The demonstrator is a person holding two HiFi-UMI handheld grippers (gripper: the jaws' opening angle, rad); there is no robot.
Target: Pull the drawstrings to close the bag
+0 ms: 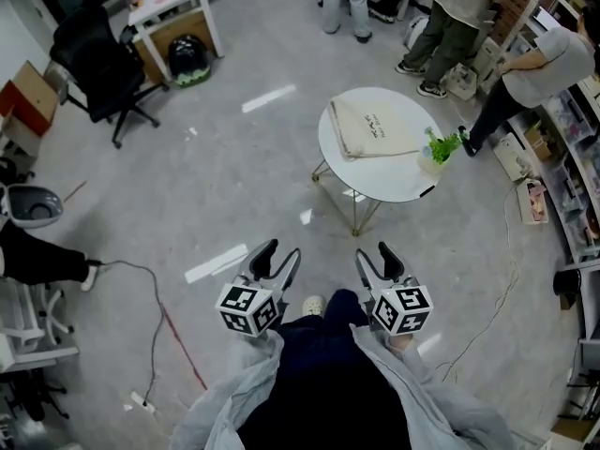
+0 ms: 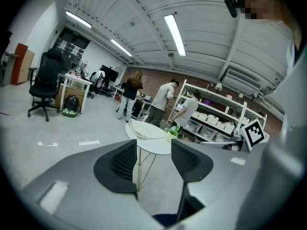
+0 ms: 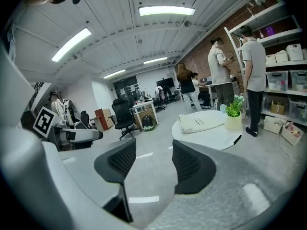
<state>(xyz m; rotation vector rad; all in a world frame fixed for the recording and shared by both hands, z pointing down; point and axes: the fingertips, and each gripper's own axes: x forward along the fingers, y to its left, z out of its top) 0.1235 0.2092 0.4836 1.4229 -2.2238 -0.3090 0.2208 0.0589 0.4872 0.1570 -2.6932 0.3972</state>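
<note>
Left tool [image 1: 283, 249] and right tool [image 1: 373, 251] both gape empty, well apart from one table [image 1: 394, 174] bearing one bag [image 1: 370, 129], one plant [image 1: 441, 148].

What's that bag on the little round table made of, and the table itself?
Bag: looks like cream cloth, perhaps cotton canvas; matte, with soft folds.
Table: smooth white top with a slight sheen, material unclear. Its thin gold-coloured legs look like metal rod.

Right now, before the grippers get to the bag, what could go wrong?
The little plant stands close beside the bag, so pulling the bag might tip it. The black pen lies at the table edge and could roll off. Cables on the floor could trip the person.
</note>
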